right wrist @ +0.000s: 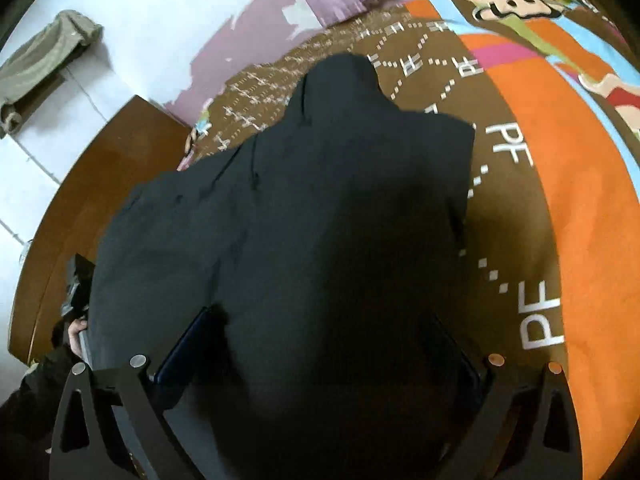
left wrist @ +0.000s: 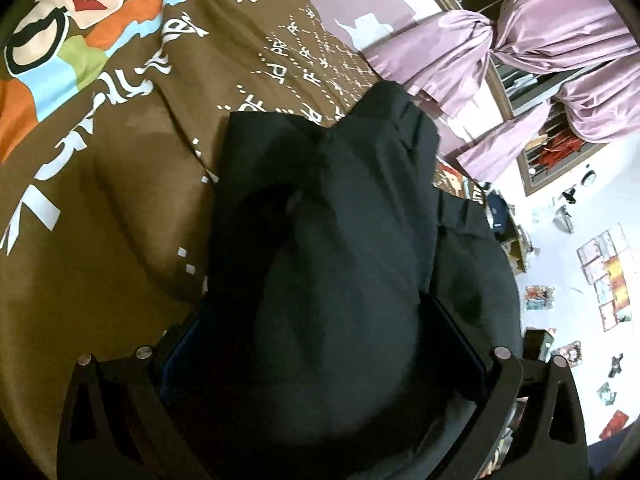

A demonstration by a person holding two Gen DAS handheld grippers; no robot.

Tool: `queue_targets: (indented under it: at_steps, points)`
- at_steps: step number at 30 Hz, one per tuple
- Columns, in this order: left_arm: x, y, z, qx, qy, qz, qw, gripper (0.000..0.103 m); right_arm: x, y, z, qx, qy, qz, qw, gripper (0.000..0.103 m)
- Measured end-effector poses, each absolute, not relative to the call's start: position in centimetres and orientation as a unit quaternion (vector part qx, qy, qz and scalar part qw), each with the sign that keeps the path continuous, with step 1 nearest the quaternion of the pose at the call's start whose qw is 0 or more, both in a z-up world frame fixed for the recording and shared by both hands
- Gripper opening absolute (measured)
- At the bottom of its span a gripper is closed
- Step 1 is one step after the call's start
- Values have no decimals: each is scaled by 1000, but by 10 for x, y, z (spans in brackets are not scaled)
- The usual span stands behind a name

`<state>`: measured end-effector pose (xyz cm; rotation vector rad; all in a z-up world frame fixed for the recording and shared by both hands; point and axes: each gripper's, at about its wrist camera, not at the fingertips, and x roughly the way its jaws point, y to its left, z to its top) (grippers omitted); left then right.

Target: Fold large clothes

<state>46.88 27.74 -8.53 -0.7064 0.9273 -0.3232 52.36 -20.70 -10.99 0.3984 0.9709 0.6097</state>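
Note:
A large black garment (left wrist: 340, 200) lies on a brown bedspread (left wrist: 120, 160) with white letters and colourful cartoon patches. Its bulk fills the space between the spread fingers of my left gripper (left wrist: 320, 320), which stands open; the blue pads (left wrist: 180, 344) show at both sides, the tips are hidden under cloth. In the right wrist view the same garment (right wrist: 300, 200) bulges between the wide-apart fingers of my right gripper (right wrist: 320, 340), also open. At the left edge there, a hand (right wrist: 76, 328) holds the left gripper (right wrist: 76, 280) at the garment's side.
Purple curtains (left wrist: 560, 60) hang over a window beyond the bed. Pictures (left wrist: 608, 272) cover the white wall. A wooden bed frame (right wrist: 100, 184) curves along the left, with white floor tiles (right wrist: 40, 160) and an olive cloth (right wrist: 44, 56) beyond. The orange band (right wrist: 580, 220) of the bedspread lies to the right.

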Motion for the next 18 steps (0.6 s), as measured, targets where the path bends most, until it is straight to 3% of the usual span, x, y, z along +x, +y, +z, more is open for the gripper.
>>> queue_targets:
  at_steps: [2, 4, 5, 12, 16, 18]
  points:
    - [468, 276, -85, -325, 443, -160, 820, 100, 526, -206, -109, 196, 459, 273, 823, 97]
    - [468, 274, -85, -318, 451, -161, 818, 95, 524, -205, -108, 203, 456, 263, 826, 81]
    - [467, 274, -85, -316, 454, -156, 819, 93, 522, -205, -107, 208, 452, 259, 828, 67]
    - [452, 266, -70, -301, 435, -147, 836, 49, 506, -196, -90, 199, 419, 240, 853, 27]
    - [434, 257, -57, -288, 404, -149, 855, 29, 493, -185, -70, 168, 385, 236, 876, 17]
    - [432, 247, -48, -284, 389, -149, 864, 24, 490, -185, -55, 166, 366, 240, 884, 15]
